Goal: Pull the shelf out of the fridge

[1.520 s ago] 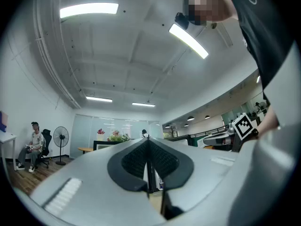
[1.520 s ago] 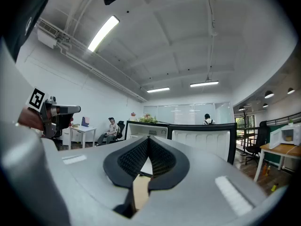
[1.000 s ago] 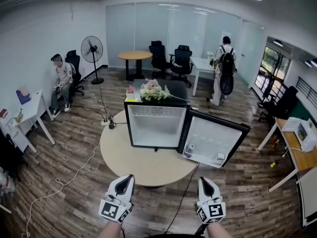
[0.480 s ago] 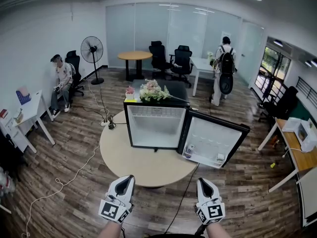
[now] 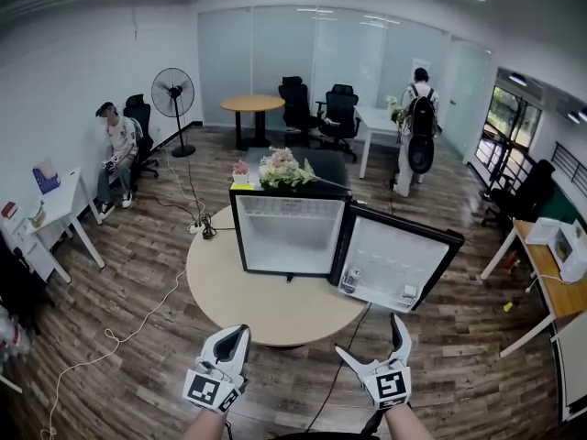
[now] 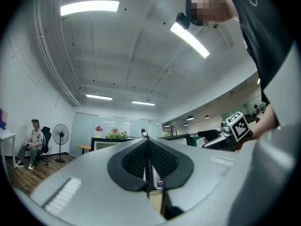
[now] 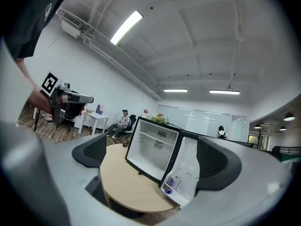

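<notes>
Left tongs (image 5: 238, 334) are pressed together and empty, short of the round bench (image 5: 229, 293). On it, inside the open fridge (image 5: 289, 232), sits the shelf (image 7: 156, 136), its runners too faint to read. Right tongs (image 5: 367, 334), jaws just spread wide with nothing between them, should meet the shelf's front edge squarely.

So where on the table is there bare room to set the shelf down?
Widest bare patch: the table between the fridge front and the near rim. A narrower bare strip runs left of the fridge. The right is crowded: the open door hangs over that edge. Flowers sit on the fridge top.
</notes>
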Demonstrator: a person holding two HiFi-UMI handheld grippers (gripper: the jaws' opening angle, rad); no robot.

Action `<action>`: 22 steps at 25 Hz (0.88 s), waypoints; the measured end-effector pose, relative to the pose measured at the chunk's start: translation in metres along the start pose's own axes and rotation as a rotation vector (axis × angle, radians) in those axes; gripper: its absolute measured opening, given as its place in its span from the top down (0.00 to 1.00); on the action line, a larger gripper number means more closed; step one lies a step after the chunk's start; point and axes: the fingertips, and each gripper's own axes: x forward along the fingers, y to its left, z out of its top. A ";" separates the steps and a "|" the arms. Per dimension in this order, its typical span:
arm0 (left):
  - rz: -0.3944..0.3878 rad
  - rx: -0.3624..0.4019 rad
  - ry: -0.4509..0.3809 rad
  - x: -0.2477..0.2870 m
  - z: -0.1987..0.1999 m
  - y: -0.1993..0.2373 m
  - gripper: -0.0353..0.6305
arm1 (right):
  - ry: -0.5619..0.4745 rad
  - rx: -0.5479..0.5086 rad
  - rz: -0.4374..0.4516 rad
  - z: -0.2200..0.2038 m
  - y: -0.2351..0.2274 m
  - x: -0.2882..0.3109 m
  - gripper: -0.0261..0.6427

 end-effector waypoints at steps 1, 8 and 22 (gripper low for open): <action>0.003 0.002 0.002 0.000 0.000 -0.001 0.95 | 0.000 0.002 -0.005 0.001 -0.003 0.000 0.07; 0.039 0.027 0.014 0.007 -0.001 -0.002 0.95 | -0.019 -0.014 0.040 -0.006 -0.009 0.010 0.07; 0.122 0.105 0.029 0.049 0.000 -0.013 0.95 | -0.074 0.003 0.133 -0.027 -0.038 0.040 0.07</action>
